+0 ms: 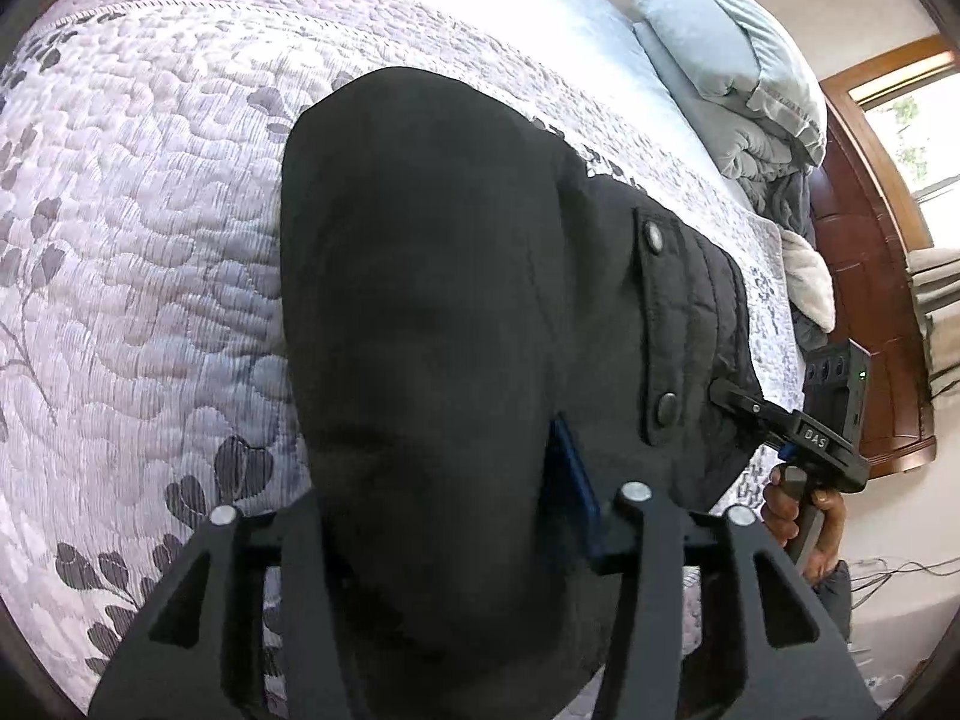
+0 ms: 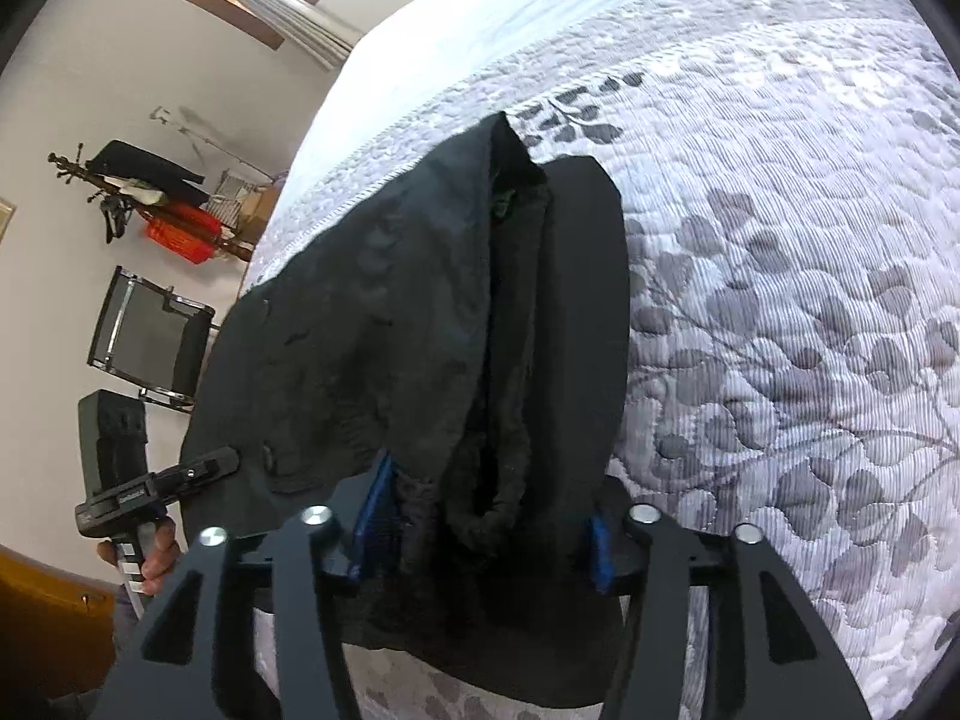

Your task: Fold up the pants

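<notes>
The black pants (image 1: 444,276) hang stretched between my two grippers above a quilted floral bedspread (image 1: 138,228). My left gripper (image 1: 444,540) is shut on one end of the waistband; the cloth covers most of its fingers, and only one blue pad (image 1: 570,492) shows. A pocket flap with two snaps (image 1: 660,324) lies toward the right gripper, which shows in the left wrist view (image 1: 729,390), gripping the waistband. In the right wrist view, my right gripper (image 2: 486,534) is shut on bunched black cloth (image 2: 480,360) between its blue pads (image 2: 375,516). The left gripper shows there too (image 2: 222,459).
The bedspread (image 2: 780,240) fills most of both views. Grey pillows and a folded blanket (image 1: 738,72) lie at the head of the bed beside a wooden headboard (image 1: 864,276). A folding chair (image 2: 150,336) and cluttered items (image 2: 174,210) stand by the wall.
</notes>
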`<state>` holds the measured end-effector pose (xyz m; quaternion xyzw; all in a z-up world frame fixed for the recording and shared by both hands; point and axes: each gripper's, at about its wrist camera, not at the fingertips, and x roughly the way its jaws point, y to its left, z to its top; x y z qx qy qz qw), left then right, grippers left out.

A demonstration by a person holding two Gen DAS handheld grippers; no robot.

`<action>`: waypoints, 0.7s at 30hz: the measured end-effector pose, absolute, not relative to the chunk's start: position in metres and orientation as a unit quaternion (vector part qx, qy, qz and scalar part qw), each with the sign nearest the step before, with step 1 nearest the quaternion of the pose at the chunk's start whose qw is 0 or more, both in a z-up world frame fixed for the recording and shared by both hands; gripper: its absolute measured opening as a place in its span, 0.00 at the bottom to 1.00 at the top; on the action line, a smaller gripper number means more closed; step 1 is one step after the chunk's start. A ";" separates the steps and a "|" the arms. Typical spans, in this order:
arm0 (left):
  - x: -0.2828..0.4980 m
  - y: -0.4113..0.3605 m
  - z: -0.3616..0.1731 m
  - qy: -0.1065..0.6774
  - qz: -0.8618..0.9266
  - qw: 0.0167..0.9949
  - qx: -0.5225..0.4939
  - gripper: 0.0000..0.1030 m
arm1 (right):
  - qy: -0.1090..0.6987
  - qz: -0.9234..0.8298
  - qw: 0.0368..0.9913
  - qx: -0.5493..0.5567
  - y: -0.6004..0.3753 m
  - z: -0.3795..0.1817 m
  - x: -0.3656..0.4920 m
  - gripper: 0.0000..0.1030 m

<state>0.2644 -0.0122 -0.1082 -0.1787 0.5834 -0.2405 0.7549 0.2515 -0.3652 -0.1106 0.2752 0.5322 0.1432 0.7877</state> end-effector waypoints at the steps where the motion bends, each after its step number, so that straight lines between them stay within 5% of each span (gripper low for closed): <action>1: 0.263 -0.013 -0.109 0.582 -0.239 0.757 -0.175 0.51 | 0.533 0.144 0.787 0.274 -0.369 -0.114 0.250 0.64; 9: 0.258 -0.008 -0.112 0.577 -0.232 0.765 -0.166 0.63 | 0.519 0.156 0.785 0.299 -0.389 -0.124 0.231 0.76; 16: 0.248 0.002 -0.102 0.566 -0.194 0.790 -0.137 0.81 | 0.504 0.156 0.779 0.339 -0.406 -0.125 0.209 0.76; 21: 0.235 0.019 -0.091 0.560 -0.160 0.802 -0.134 0.83 | 0.499 0.132 0.786 0.341 -0.418 -0.116 0.192 0.76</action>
